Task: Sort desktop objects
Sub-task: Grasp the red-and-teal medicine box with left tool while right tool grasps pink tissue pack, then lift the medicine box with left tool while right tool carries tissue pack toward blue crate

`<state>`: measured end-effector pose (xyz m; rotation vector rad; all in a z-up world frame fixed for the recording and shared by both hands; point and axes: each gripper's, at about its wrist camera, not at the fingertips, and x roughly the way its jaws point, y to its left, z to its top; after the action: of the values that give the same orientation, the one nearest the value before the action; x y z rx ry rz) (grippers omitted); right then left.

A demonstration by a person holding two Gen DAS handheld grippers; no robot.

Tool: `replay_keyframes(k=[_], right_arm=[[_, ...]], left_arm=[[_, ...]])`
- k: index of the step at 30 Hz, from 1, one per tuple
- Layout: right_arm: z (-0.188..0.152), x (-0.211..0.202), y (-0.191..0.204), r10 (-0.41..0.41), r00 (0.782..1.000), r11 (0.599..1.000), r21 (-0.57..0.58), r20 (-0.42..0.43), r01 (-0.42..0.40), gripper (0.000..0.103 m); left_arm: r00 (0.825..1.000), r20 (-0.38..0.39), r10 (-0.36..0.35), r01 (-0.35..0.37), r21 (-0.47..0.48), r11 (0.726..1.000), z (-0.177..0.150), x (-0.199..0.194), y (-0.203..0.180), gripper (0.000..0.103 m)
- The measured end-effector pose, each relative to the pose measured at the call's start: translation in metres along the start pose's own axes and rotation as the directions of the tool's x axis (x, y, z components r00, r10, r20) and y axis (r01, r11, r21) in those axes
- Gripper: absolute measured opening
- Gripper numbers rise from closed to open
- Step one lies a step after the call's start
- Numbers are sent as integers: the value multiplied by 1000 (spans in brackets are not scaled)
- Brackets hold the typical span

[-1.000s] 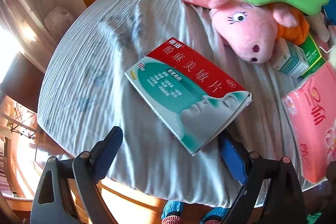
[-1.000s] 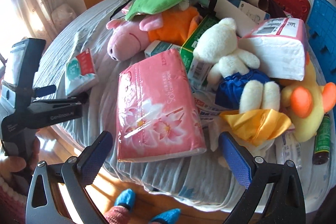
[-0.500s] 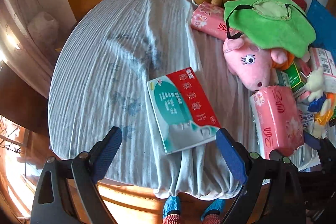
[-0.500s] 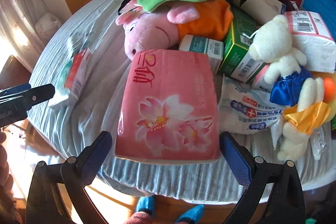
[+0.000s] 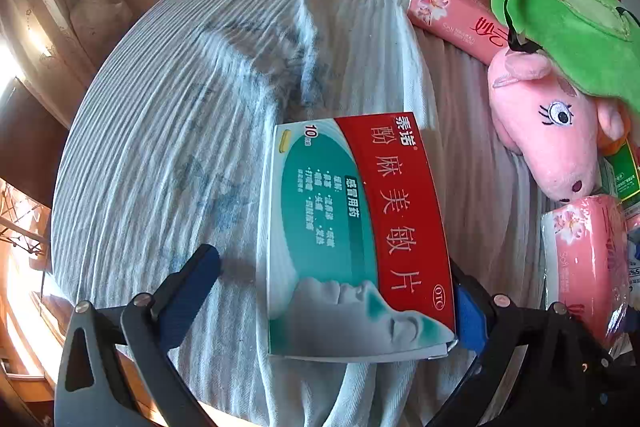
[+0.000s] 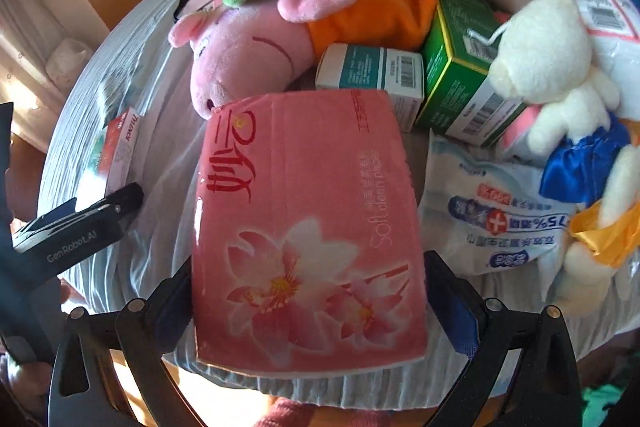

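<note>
A flat red and teal medicine box (image 5: pixel 356 239) lies on the striped cloth near the table's front edge. My left gripper (image 5: pixel 332 299) is open, its blue fingers on either side of the box's near end; the left finger stands apart from it. The box also shows edge-on in the right wrist view (image 6: pixel 120 147). A pink tissue pack (image 6: pixel 308 227) lies in front of my right gripper (image 6: pixel 308 303), which is open with its fingers flanking the pack's near end. The left gripper's body (image 6: pixel 76 227) shows at the left of the right wrist view.
A pink plush pig (image 5: pixel 548 131) under a green plush (image 5: pixel 568 35) lies right of the medicine box. Behind the pack stand a teal-white box (image 6: pixel 372 71), a green box (image 6: pixel 460 83), a white plush bear (image 6: pixel 556 75) and a wipes packet (image 6: pixel 492 211). Another tissue pack (image 5: pixel 452 11) lies at the back.
Both grippers have moved forward and down. The medicine box now sits between the left fingers, and the tissue pack between the right fingers. Both stay open.
</note>
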<state>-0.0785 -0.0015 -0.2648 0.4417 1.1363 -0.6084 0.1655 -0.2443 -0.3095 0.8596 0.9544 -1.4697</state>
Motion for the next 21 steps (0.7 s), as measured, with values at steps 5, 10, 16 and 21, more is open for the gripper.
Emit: replay_keyframes(k=[5,10,16,21], right_arm=[[-8,6,10,-69,997,997,-15,37,69,103],[-9,4,17,-84,996,996,-15,-2,84,103],[-6,-23,21,-31,996,999,-8,79,31,102],[-12,-13,16,-37,998,999,-1,60,37,90]], left_arm=[[1000,19,-11,11,17,1000,4,4,-2,103],[999,20,-39,38,39,998,1,-9,-9,75],[999,31,-22,20,47,999,3,-3,-20,75],[997,79,16,-24,101,995,4,-16,-33,72]])
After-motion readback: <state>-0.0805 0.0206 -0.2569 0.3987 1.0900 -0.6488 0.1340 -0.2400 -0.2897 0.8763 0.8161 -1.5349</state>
